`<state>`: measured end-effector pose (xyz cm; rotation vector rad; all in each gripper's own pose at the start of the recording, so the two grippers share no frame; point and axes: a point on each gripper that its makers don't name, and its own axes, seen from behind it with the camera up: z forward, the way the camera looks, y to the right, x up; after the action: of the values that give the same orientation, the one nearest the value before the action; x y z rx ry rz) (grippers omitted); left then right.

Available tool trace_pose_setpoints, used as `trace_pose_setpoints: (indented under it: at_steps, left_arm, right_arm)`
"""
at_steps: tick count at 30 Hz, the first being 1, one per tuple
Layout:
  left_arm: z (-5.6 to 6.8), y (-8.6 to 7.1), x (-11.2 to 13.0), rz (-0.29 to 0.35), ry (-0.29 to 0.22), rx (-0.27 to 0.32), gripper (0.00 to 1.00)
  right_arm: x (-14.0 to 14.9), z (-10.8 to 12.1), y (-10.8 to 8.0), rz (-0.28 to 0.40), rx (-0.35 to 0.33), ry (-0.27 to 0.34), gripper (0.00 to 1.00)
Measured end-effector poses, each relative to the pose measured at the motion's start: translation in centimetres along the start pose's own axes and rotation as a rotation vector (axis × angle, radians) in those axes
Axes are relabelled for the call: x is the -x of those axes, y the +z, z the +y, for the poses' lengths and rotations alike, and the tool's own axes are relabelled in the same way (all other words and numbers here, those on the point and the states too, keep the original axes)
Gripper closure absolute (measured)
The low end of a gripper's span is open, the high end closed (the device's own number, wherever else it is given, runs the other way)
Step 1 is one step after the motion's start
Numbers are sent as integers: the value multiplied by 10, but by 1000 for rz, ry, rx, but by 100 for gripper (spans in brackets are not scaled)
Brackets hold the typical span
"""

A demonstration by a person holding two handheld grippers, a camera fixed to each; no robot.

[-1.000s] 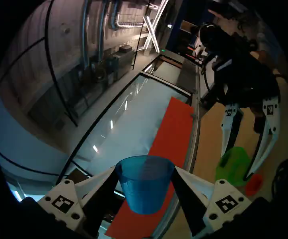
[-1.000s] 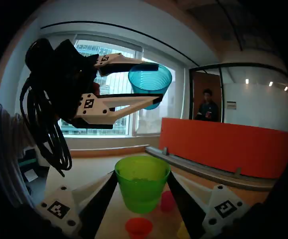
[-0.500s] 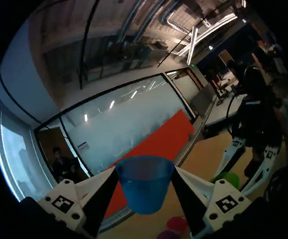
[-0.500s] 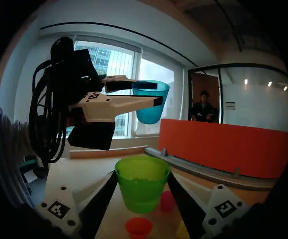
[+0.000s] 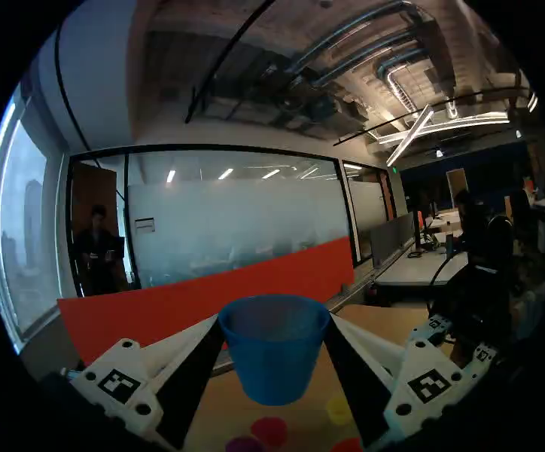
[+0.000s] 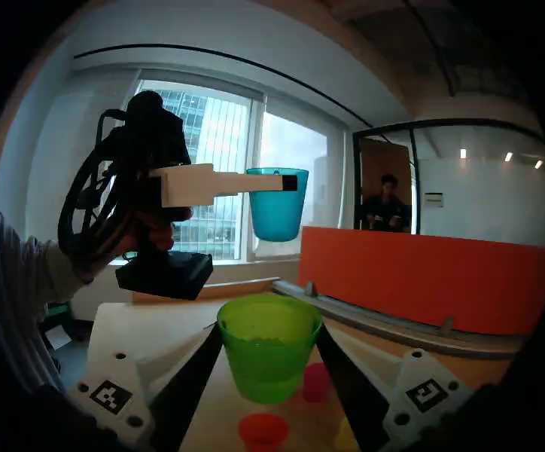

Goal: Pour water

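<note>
Left hand-held gripper (image 5: 274, 325): clamped on the blue cup (image 5: 274, 354), one finger on each side just under the rim, so it's got a proper hold.
Blue cup: up in the air, higher than the green cup (image 6: 269, 354) and a bit beyond it. As far as I can judge it's not right over the mouth.
What changed: a second ago the blue cup was tipped, with its mouth swung round toward the right gripper view. Half a second ago it was mostly back. Now it sits upright and level.
What that means: looks to me like the pouring stroke is over and the cup has been righted, so the job is probably near its end. That's just my guess.
Right hand-held gripper (image 6: 269, 331): both fingers pressed on the green cup, which hasn't budged between them that whole second.
Green cup spot: low over the pale surface (image 6: 152, 324), with small coloured cups (image 6: 316, 380) just behind and below it.
Hard to make out: the water itself. I can't spot a stream, can't read a level through the green plastic, and the blue cup's inside is hidden from side-on.
Also murky: whether the green cup's base touches the surface. In the left gripper view, the right hand-held gripper is just a dark shape at the lower right.
</note>
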<state>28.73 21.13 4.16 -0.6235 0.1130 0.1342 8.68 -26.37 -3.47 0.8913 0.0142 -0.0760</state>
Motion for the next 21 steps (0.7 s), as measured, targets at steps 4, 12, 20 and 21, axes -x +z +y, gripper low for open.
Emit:
trace_pose_setpoints:
  at_steps: [4,12,20,21]
  left_arm:
    - [-3,0,2,2,-45,4,12]
    - [-8,-3,15,-12,-72,-3,12]
    - [-13,-11,37,-34,-88,-10,12]
    - [-13,-12,39,-36,-90,-10,12]
  right_arm:
    - [0,-1,0,0,0,0,10]
    - [2,0,-1,-4,3,12,10]
    - [3,4,-8,-15,8,18,10]
    - [4,4,-9,-17,10,19,10]
